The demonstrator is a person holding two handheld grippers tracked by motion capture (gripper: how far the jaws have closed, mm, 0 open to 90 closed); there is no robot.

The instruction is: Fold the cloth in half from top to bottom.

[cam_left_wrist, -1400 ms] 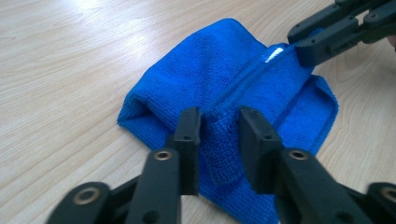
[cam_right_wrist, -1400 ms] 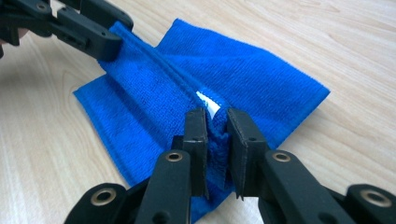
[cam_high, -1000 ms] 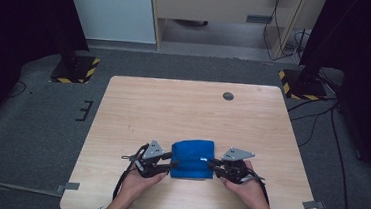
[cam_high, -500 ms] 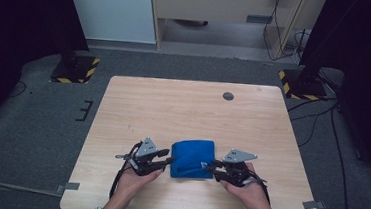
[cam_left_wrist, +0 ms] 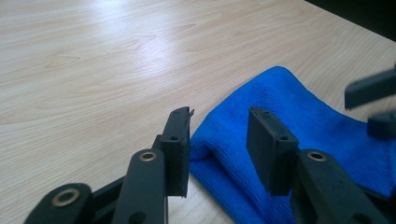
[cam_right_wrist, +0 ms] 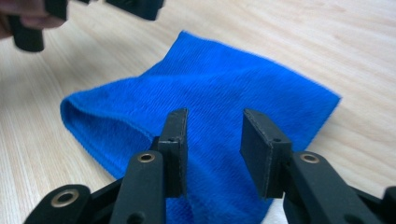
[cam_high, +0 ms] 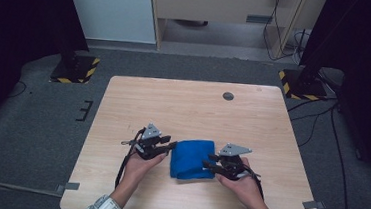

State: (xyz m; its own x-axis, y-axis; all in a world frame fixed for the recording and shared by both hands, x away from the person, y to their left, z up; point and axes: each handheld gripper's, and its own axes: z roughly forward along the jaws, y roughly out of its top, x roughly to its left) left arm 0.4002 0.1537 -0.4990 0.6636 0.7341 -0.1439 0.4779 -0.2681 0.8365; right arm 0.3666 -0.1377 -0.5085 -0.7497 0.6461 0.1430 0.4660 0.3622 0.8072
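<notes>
One folded blue microfibre cloth (cam_high: 192,158), soft, light and limp, is seen on the wooden surface (cam_high: 183,104); beside it, left hand-held gripper (cam_high: 169,147) and right hand-held gripper (cam_high: 209,165) are spread, empty. Folded edges are best pinched.

My forearms come in from the near edge, angled slightly toward each other. My left hand-held gripper (cam_high: 169,146) lies low and level, pointing right, its jaws parted with nothing pressed between the pads. My right hand-held gripper (cam_high: 208,163) points left toward it, jaws just opened partway, pads gripping nothing.
</notes>
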